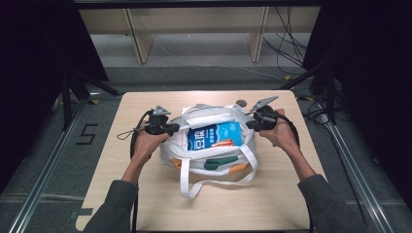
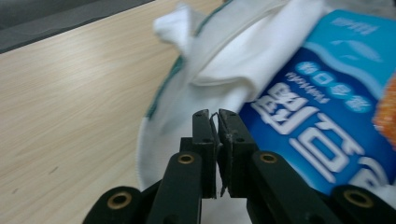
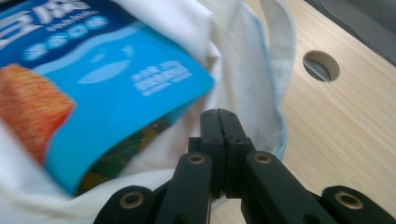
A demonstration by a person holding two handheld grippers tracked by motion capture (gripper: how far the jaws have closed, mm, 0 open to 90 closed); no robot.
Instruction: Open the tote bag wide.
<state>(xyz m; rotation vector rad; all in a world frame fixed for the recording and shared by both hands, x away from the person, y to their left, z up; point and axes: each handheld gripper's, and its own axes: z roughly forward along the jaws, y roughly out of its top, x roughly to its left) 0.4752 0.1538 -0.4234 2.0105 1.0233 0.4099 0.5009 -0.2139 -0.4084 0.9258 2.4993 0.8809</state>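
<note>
A white cloth tote bag sits mid-table with its mouth facing up. Inside lies a blue snack packet with white lettering and an orange picture. My left gripper is at the bag's left rim; in the left gripper view its jaws are pressed together with a thin sliver of white fabric between them, beside the packet. My right gripper is at the right rim; its jaws are shut against the bag's cloth, just under the packet's corner.
The bag's long white handle loops toward the front of the wooden table. A round cable hole lies just behind the bag, near the right gripper. Cables trail from both grippers. Floor and shelving lie beyond the far edge.
</note>
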